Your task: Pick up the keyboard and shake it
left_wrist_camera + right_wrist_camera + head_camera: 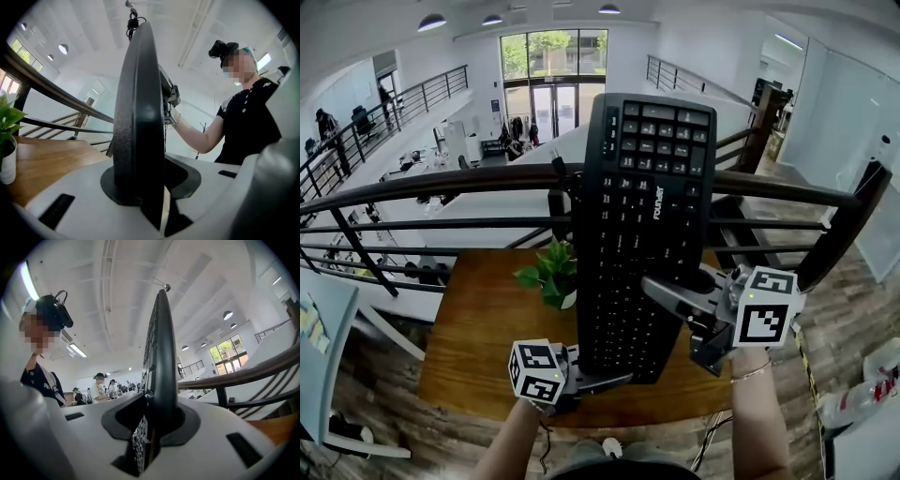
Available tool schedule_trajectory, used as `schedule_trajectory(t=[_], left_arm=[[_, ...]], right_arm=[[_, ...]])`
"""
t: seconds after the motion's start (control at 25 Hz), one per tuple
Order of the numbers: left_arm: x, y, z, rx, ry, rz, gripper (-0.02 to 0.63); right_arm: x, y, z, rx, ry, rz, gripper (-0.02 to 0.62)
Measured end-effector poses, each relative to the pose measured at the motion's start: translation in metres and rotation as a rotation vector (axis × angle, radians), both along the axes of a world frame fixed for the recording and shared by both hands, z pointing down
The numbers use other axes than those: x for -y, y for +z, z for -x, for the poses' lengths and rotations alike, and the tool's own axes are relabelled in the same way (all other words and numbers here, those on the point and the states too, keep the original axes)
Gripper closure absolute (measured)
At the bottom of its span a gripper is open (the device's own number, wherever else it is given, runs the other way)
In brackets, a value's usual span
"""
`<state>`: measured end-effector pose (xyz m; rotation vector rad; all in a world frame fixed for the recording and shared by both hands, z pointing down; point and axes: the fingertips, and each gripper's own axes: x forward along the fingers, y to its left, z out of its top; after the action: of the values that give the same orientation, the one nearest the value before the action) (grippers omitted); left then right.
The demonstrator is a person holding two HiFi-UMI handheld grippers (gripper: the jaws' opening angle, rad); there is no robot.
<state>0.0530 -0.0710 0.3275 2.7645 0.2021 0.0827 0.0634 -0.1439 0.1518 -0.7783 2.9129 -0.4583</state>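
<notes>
I have the keyboard (pixel 642 225) lifted clear of the wooden desk (pixel 478 328) and stood on end above its near edge. The left claw (pixel 605 380) and right claw (pixel 667 289) are clenched on opposite edges. The pick-up looks done and the shaking remains. It's a flat, matte black plastic slab with a pebbled back.

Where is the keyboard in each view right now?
Head view: keyboard at centre, stood on end, keys facing the camera.
Left gripper view: keyboard at centre, edge-on.
Right gripper view: keyboard at centre, edge-on.
Shared landmark: the dark railing.
</notes>
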Motion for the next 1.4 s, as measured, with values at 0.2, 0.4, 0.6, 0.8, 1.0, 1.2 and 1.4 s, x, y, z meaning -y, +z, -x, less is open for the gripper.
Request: schedule_trajectory(t=[0.2, 0.4, 0.6, 0.8, 1.0, 1.2, 1.4], left_arm=[[-0.001, -0.003, -0.005, -0.053, 0.012, 0.035, 0.495], [-0.005, 0.0, -0.009, -0.109, 0.029, 0.08, 0.497], [-0.007, 0.004, -0.01, -0.134, 0.029, 0.115, 0.497], [-0.006, 0.006, -0.021, -0.172, 0.028, 0.143, 0.495], [-0.006, 0.007, -0.021, -0.173, 0.032, 0.151, 0.497], [-0.007, 0.006, -0.022, -0.173, 0.032, 0.159, 0.497], [-0.008, 0.005, -0.022, -0.173, 0.031, 0.162, 0.497]], right_arm=[[0.002, -0.001, 0.007, -0.072, -0.002, 0.026, 0.483], [0.003, 0.003, 0.015, -0.137, 0.008, 0.049, 0.483], [0.005, 0.01, 0.023, -0.179, 0.009, 0.066, 0.483], [0.011, 0.015, 0.02, -0.215, 0.003, 0.074, 0.483], [0.012, 0.018, 0.02, -0.221, 0.003, 0.078, 0.483], [0.012, 0.017, 0.02, -0.22, 0.002, 0.075, 0.483], [0.011, 0.017, 0.02, -0.219, -0.001, 0.074, 0.483]])
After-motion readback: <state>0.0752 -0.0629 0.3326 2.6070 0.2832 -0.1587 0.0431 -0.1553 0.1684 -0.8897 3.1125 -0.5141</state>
